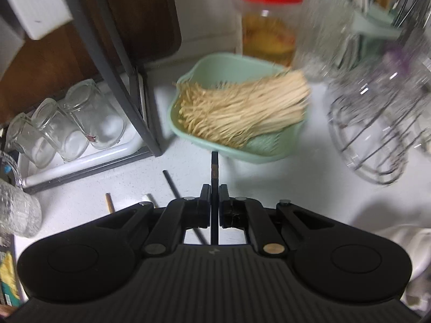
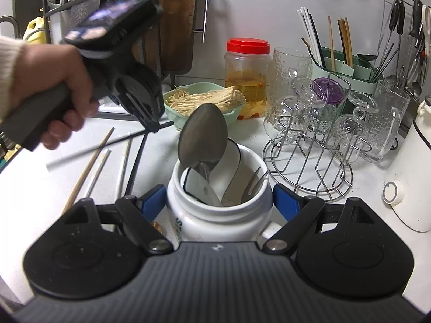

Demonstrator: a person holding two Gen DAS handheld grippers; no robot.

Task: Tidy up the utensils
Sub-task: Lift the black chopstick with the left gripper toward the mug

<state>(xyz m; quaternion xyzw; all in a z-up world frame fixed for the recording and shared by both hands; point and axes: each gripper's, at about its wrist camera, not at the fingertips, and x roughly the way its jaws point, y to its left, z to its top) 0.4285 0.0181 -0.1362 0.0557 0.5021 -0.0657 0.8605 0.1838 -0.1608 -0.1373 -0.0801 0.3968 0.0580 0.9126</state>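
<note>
My left gripper is shut on a thin black chopstick, which runs straight up between the pads above the white counter. The right wrist view shows a hand holding this left gripper, with the black chopstick sticking out on both sides. Loose on the counter lie several more chopsticks: a wooden one, white ones and a black one. My right gripper has its blue pads against a white jar that holds a big metal spoon and a fork.
A green basket of enoki mushrooms and a red-lidded jar stand behind the jar. A wire rack of glasses, a green utensil holder and a white appliance fill the right. Glass jars sit by the dish rack on the left.
</note>
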